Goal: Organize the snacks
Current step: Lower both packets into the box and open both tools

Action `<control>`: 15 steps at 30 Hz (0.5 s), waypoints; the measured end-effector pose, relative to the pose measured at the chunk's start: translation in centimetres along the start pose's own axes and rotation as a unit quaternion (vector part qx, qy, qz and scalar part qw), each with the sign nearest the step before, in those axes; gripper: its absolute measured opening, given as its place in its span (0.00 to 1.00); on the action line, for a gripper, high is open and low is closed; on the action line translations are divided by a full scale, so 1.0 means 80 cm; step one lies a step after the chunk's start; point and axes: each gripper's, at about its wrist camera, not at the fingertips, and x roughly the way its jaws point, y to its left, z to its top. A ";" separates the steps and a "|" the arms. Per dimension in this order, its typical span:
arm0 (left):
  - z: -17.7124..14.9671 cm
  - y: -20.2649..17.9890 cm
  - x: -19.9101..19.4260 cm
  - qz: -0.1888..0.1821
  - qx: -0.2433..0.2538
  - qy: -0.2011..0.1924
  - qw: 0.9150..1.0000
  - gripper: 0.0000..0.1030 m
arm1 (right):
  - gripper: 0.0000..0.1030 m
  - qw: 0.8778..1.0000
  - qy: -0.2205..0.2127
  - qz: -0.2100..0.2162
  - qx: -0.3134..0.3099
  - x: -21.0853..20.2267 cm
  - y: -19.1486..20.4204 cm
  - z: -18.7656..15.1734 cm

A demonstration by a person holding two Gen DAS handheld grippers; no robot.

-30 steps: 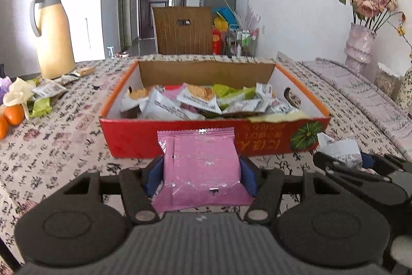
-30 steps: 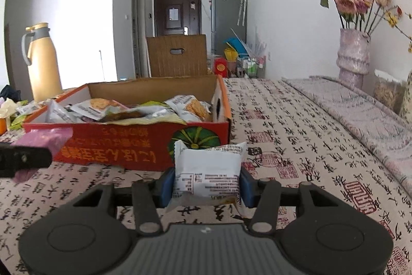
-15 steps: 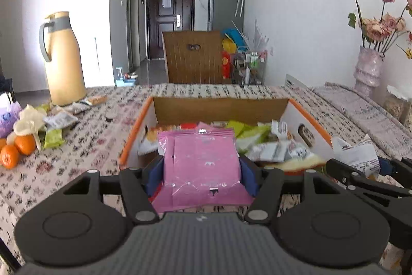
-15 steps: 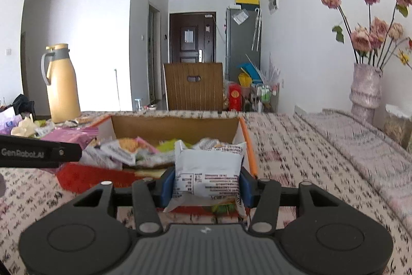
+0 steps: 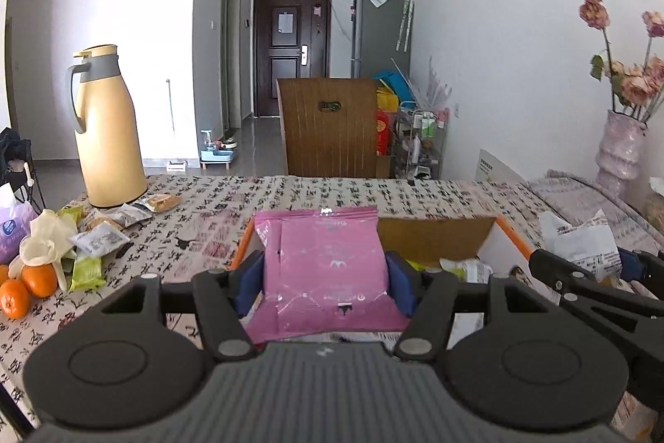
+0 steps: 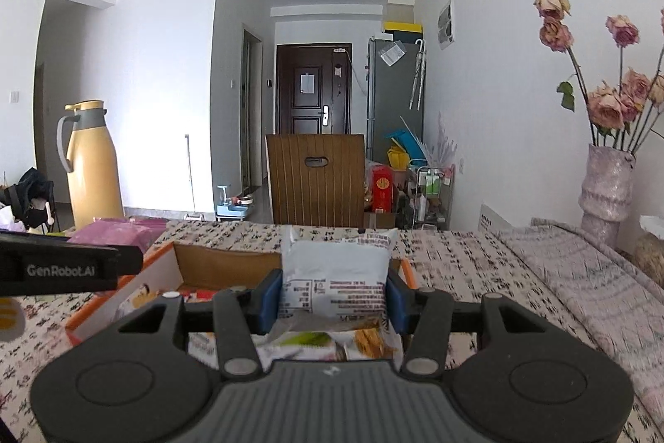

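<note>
At the far left of the table (image 5: 216, 202), oranges (image 5: 25, 287) and a few loose snack packets (image 5: 99, 241) lie near the yellow flask (image 5: 106, 127), not yet gathered. Next along, the left gripper (image 5: 325, 283) has its fingers clamped on a pink packet (image 5: 325, 260), held up over the near left part of the cardboard box (image 5: 504, 235). To its right, the right gripper (image 6: 334, 295) is pressed tight on a white packet (image 6: 334, 268), above the box's right end, where other packets already lie below it. The step in hand looks like the drop: both packets carried over the box, neither let go. Next, each gripper would need to lower a little and part its fingers so the packet falls inside the walls; the pink one seems close to the left wall, though the fisheye view makes that hard to judge, so a small shift inward may help. The scattered packets by the flask would follow.
</note>
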 end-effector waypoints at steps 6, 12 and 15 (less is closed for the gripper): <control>0.006 0.010 0.033 0.015 -0.008 -0.004 1.000 0.61 | 0.48 1.000 0.006 -0.003 0.001 0.036 0.006 0.008; -0.008 0.020 0.060 0.016 -0.014 0.005 1.000 0.61 | 0.48 1.000 0.014 -0.003 0.009 0.062 0.005 -0.003; -0.015 0.023 0.072 0.009 -0.013 0.014 1.000 0.61 | 0.48 1.000 0.022 0.000 0.014 0.070 0.003 -0.015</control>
